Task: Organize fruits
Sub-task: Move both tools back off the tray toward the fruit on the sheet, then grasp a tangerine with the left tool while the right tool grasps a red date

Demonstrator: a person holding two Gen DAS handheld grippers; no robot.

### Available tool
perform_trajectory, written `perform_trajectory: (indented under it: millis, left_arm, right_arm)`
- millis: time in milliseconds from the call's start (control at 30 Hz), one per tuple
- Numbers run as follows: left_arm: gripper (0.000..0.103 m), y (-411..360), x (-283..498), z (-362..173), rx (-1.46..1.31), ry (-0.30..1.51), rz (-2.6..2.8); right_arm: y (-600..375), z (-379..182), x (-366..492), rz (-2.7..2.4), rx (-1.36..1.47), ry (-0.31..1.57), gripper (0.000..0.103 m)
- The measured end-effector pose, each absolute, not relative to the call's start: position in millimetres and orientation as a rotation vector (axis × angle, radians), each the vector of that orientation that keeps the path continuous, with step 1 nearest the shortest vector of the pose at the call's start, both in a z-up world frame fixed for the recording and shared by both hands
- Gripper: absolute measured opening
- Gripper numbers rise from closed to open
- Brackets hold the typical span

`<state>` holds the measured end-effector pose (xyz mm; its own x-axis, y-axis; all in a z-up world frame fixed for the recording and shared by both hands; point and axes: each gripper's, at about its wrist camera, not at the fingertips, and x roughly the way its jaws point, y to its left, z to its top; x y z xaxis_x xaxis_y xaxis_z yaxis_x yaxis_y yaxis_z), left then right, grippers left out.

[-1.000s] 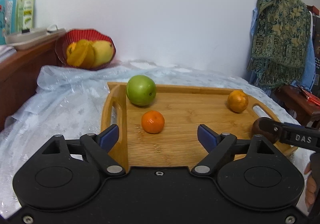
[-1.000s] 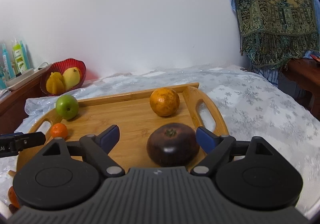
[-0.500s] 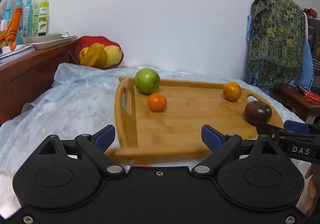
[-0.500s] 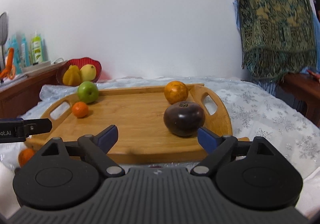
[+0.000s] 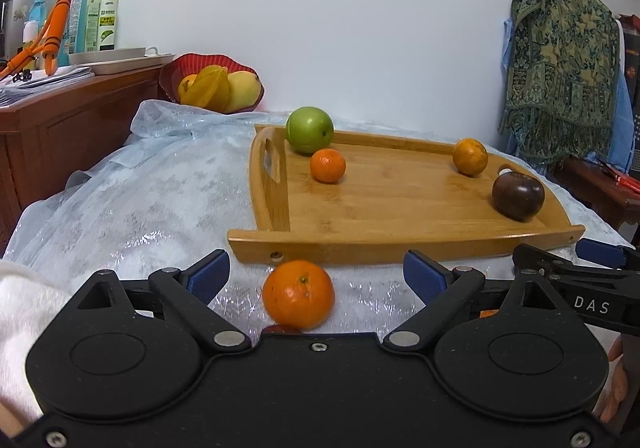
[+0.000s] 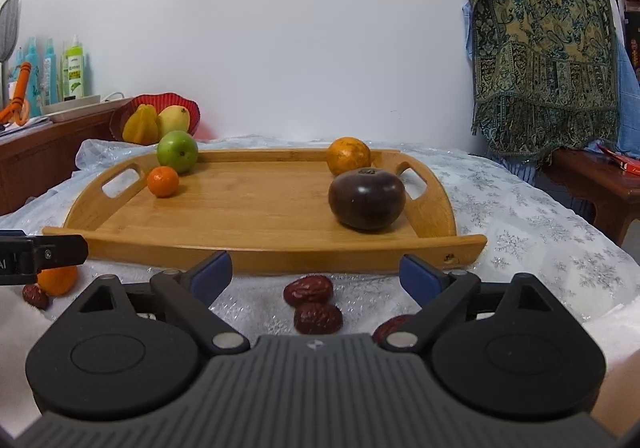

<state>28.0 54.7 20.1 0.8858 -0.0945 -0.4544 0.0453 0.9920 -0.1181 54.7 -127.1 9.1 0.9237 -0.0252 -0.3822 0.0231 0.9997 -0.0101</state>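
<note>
A wooden tray (image 5: pixel 400 244) (image 6: pixel 260 252) holds a green apple (image 5: pixel 309 129) (image 6: pixel 177 151), a small tangerine (image 5: pixel 327 165) (image 6: pixel 162 181), an orange (image 5: pixel 470 157) (image 6: pixel 349 155) and a dark purple fruit (image 5: pixel 517 195) (image 6: pixel 367 199). Another tangerine (image 5: pixel 298 294) (image 6: pixel 56 279) lies on the cloth before the tray, between the fingers of my open left gripper (image 5: pixel 316 276). Red dates (image 6: pixel 308 291) lie on the cloth between the fingers of my open right gripper (image 6: pixel 316 272). Both grippers are empty.
A red bowl (image 5: pixel 212 65) (image 6: pixel 160 103) with yellow fruit stands at the back left. A wooden cabinet (image 5: pixel 60 119) with bottles is at the left. A patterned cloth (image 6: pixel 540 59) hangs at the right above a low wooden table (image 6: pixel 592 175).
Both grippers have pulled back from over the tray to its near edge. The tangerine and dates on the cloth have come into view.
</note>
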Motion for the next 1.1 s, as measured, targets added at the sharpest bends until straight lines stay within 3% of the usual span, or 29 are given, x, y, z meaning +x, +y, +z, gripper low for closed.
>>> perform_trajectory:
  millis: [133,200,367,467,833,1100]
  left_arm:
    - [0.09,54.6,25.8,18.6,-0.103,0.485,-0.079]
    - [0.086,54.7,25.6,18.1,-0.105,0.489,-0.081]
    - [0.067,55.3,27.7,16.2,-0.116,0.505,-0.087]
    - [0.06,54.8,29.3,14.6,-0.115,0.516,-0.085]
    - [0.052,54.6,34.5,10.8,-0.103,0.53,-0.056]
    - [0.047,55.1,38.2,7.1,-0.11,0.547,-0.043]
  right_arm:
    - [-124.9,6.7,51.4,-0.017,0.003,0.405,0.095]
    - [-124.5,5.3,50.9,-0.01,0.006,0.42,0.089]
    - [-122.7,2.3,51.3,0.008,0.011,0.441,0.078]
    - [-121.1,1.7,52.1,0.012,0.003,0.446,0.073]
    - [-119.4,2.6,63.7,0.003,-0.009,0.443,0.07]
    - [-117.8,-2.1,67.8,-0.002,-0.007,0.463,0.056]
